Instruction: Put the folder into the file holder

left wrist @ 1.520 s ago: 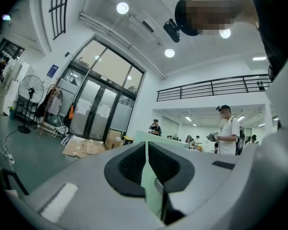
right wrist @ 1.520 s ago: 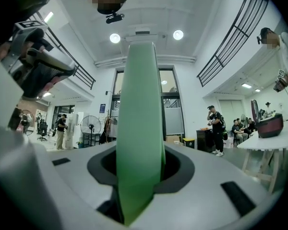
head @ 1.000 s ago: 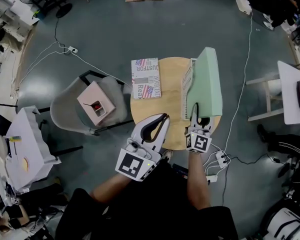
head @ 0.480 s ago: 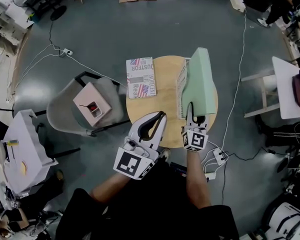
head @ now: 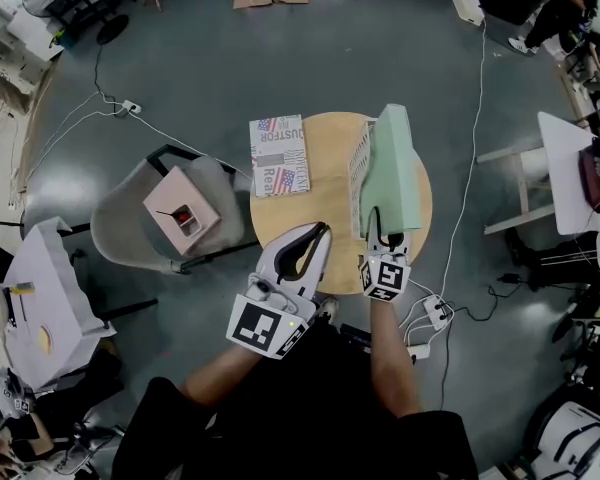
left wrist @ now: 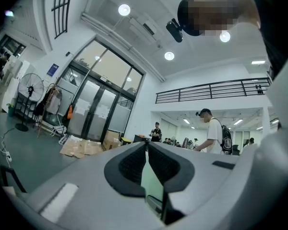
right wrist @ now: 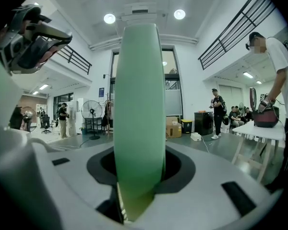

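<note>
A pale green folder [head: 395,173] stands on edge over the right side of the round wooden table [head: 320,208]. My right gripper [head: 384,236] is shut on its near lower edge. In the right gripper view the folder [right wrist: 139,109] rises straight up between the pads. A white mesh file holder [head: 360,176] stands right against the folder's left face; I cannot tell whether the folder is inside it. My left gripper [head: 320,236] hovers over the table's near edge, shut with nothing in it. In the left gripper view its tips [left wrist: 146,145] meet and point up into the room.
A flag-printed magazine [head: 278,155] lies on the table's far left. A grey chair [head: 130,230] with a pink box [head: 185,211] stands left of the table. Cables and a power strip [head: 435,313] lie on the floor at right, near a white table [head: 570,158].
The folder has turned more edge-on and shifted slightly left with my right gripper. The left gripper has stayed in place.
</note>
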Motion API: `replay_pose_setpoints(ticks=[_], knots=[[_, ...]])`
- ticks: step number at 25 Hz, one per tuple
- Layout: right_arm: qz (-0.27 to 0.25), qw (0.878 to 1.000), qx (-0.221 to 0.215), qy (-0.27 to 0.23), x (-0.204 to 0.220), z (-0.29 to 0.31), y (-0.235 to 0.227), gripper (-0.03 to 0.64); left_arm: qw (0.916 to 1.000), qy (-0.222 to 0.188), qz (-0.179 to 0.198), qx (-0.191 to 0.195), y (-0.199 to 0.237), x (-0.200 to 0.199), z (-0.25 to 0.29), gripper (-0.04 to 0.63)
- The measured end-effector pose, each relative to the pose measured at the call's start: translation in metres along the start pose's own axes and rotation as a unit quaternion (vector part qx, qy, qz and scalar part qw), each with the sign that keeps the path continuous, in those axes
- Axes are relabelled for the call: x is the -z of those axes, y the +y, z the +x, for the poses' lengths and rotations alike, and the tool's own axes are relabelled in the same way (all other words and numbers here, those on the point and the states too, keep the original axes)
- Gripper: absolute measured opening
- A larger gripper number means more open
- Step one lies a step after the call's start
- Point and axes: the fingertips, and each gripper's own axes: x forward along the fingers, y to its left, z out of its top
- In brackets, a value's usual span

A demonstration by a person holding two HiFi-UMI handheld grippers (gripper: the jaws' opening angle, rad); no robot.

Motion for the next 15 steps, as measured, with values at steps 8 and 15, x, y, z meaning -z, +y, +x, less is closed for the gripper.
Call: replay_pose_setpoints(ticks=[8,15], knots=[[0.002,1.0,-0.002,0.031,0.018,0.004,-0.001,0.138,1.0,-0.005,-0.002,0.0,0.002,0.005,-0.003,0.02],[0.004,0.999,-0.001,0.048,0.016,0.005,-0.001,0.138,1.0,-0.002,-0.006,0.001,0.001,-0.001,-0.003,0.02]])
